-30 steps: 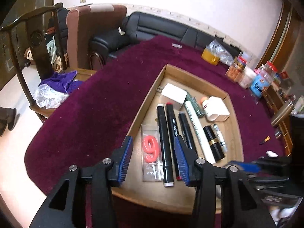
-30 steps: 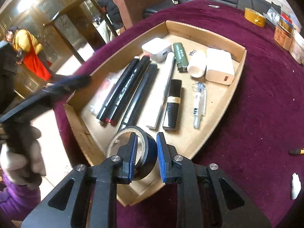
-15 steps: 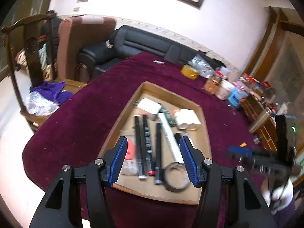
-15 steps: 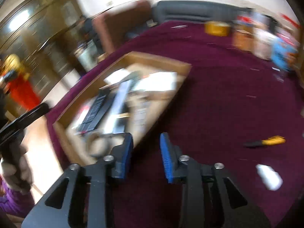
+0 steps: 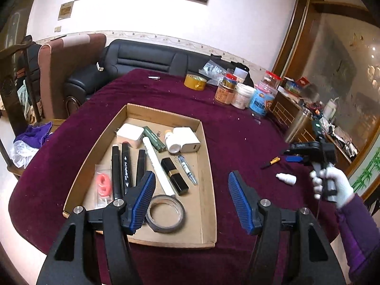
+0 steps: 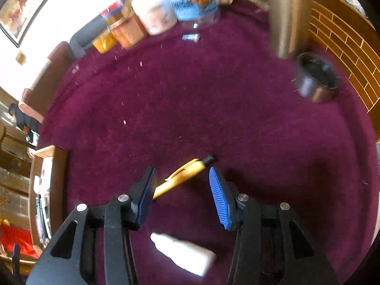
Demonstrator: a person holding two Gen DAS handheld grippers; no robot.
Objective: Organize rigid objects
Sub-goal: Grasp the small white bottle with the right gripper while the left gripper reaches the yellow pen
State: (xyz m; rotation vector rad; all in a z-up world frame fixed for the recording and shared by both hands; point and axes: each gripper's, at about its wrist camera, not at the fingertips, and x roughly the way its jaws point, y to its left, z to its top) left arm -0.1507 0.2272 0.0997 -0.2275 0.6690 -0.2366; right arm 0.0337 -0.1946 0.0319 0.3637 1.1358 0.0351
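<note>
Right hand-held gripper (image 6: 181,196) is spread wide and empty, low over the worktop (image 6: 190,99); pen (image 6: 182,177) lies directly ahead, partly between its fingers. Pen's long axis runs diagonal to the gripper: black tip up and right, body passing behind the left finger (image 6: 146,193), so the fingers do not yet square up across the barrel. Judgement: a small twist of the wrist is needed so the pads close across the barrel, not along it. White bottle (image 6: 184,255) lies flat just below the gripper, nearer the wrist, clear of the pen. Left hand-held gripper (image 5: 191,200) is also wide and empty, over the tray (image 5: 209,190) well apart from the pen (image 5: 270,162); right hand is plainly nearer. Tray already holds markers and tape (image 5: 165,213); pen and bottle lie outside it on the worktop, to its right
</note>
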